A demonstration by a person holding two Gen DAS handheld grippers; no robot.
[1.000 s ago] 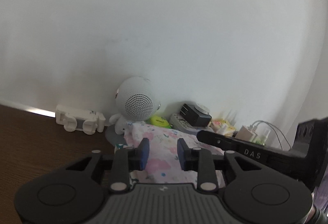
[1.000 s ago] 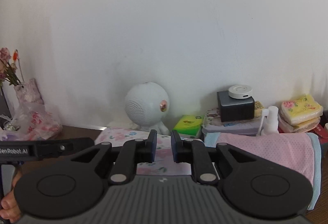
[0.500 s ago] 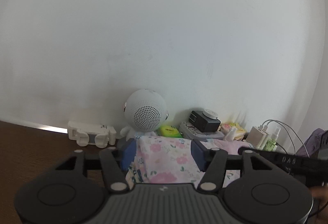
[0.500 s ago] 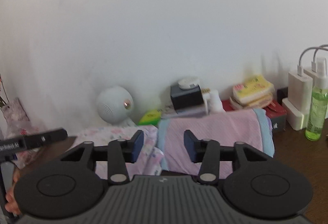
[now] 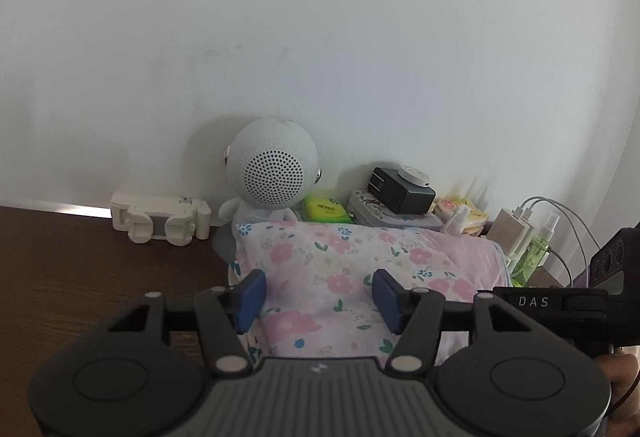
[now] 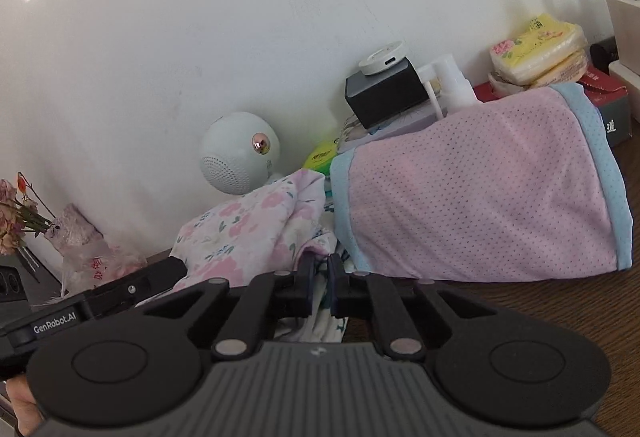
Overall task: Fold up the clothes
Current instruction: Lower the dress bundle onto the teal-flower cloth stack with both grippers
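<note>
Floral garment [image 6: 256,229] lies bunched just ahead of my right gripper [image 6: 319,277], whose jaws are closing on its near edge. My left gripper [image 5: 318,295] stands spread above the cloth. Next, I judge, comes lifting that edge over to fold it.

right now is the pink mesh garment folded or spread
Folded: the pink mesh garment lies as a compact bundle on the table, blue trim at both ends.

The round white speaker [image 5: 272,169] stands against the wall on the dark wooden table [image 5: 80,277]. Left of it lies a white plastic holder [image 5: 160,218]. Before it lies the floral cloth [image 5: 332,277], with the pink mesh garment [image 6: 480,205] at its right. Right of the speaker, a black box [image 5: 400,193] sits on a tin.
</note>
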